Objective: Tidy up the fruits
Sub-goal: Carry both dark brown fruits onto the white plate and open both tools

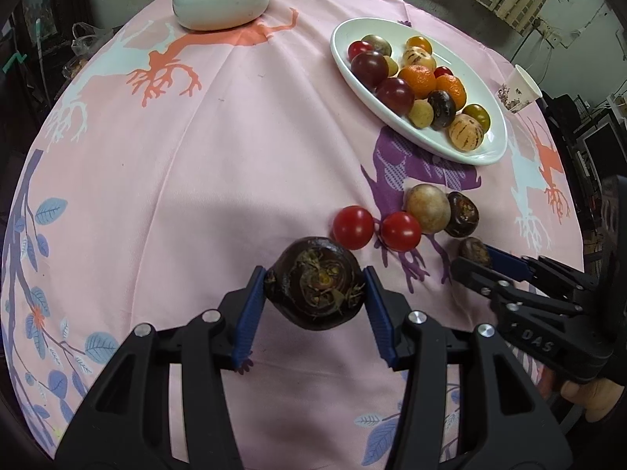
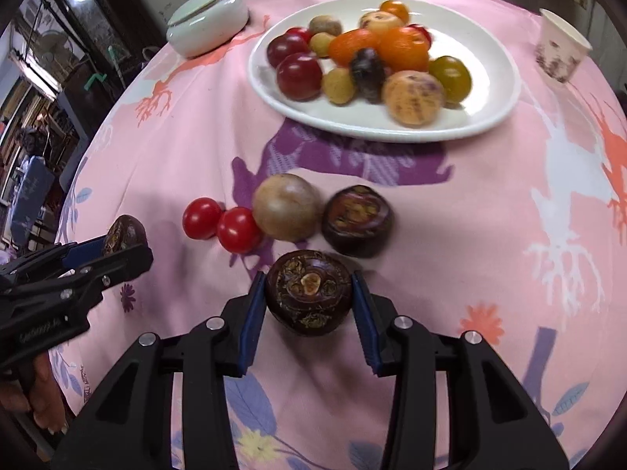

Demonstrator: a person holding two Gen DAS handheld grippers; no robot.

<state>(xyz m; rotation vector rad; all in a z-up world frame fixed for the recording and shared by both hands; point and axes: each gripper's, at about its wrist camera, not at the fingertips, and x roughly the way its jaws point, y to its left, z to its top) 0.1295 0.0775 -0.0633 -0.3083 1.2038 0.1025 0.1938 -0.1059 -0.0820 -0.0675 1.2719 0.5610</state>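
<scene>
The left gripper [image 1: 316, 274] has its two blue pads clamped on the sides of one dark, flat-topped left chestnut [image 1: 315, 293], which hangs just above the pink tablecloth [image 1: 196, 196]. The right gripper [image 2: 307, 286] stands narrow, and its pads meet both sides of a second dark fruit, the right chestnut [image 2: 307, 291], which sits on the cloth. In the left wrist view this gripper comes in from 3 o'clock.

Four fruits lie loose on the cloth in a row just beyond the right gripper's fingers:
- Two red cherry tomatoes [image 2: 202, 218] [image 2: 239, 230] touch each other at 11 o'clock.
- One round tan fruit [image 2: 287, 207] sits at 12 o'clock, against the second tomato.
- One loose chestnut [image 2: 357, 220] lies at 1 o'clock, just beside the tan fruit.

That makes three chestnuts off the plate: two in the jaws and one loose.

Farther out at 12 to 1 o'clock stands one white oval plate [image 2: 490, 90], heaped with about fourteen fruits. Among them are:
- two dark red plums
- two orange tangerines
- two pale striped fruits
- two small tan ones
- one dark chestnut
- one green-yellow tomato

The rest of the pile is too packed to sort.

One pale green lidded jar [image 2: 207, 23] sits at 11 o'clock near the far edge of the table. One paper cup [image 2: 562, 49] sits at 2 o'clock, well apart from the plate.
</scene>
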